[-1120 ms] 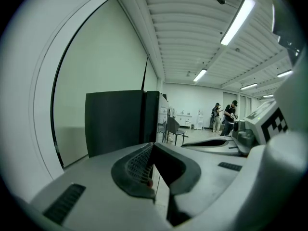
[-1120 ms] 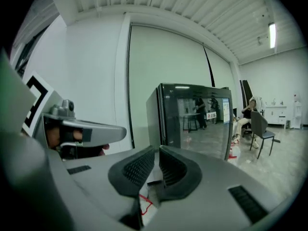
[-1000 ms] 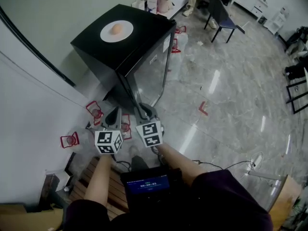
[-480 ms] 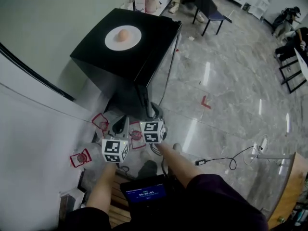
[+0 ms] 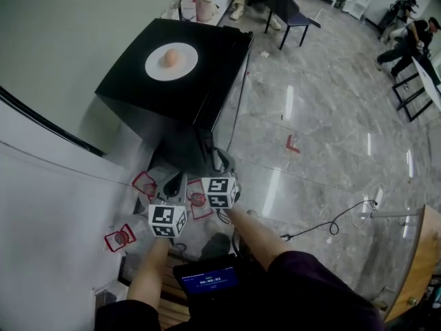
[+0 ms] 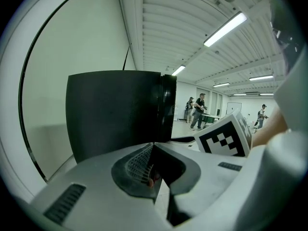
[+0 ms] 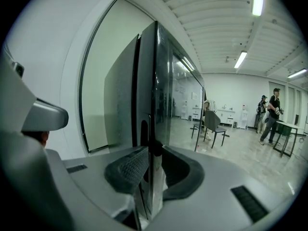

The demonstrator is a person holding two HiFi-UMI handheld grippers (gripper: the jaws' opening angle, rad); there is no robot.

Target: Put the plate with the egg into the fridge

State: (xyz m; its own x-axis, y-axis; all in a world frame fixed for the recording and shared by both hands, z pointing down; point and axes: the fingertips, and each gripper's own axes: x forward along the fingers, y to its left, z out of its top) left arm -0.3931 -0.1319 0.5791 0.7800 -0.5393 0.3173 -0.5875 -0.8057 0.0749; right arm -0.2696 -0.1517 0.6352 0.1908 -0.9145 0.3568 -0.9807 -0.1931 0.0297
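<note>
1. While the left hand-held gripper (image 6: 154, 148) sits closed and empty just beside its partner, the right hand-held gripper (image 7: 153, 150) has just been opening its jaws. They now stand narrowly parted with the near edge of the fridge door (image 7: 166, 95) in the gap, and no clamp shows yet.
2. Both have come down to the front corner of the fridge (image 5: 138, 81), so opening the door is probably the step in hand.
3. The wall (image 5: 62, 54) sits close on the fridge's left, while bare floor (image 5: 324, 136) on the door side leaves swing room.
4. The plate (image 5: 185, 66) with the egg (image 5: 169, 58) rests untouched on the fridge top, and a chair (image 5: 289, 5) stands well beyond.
</note>
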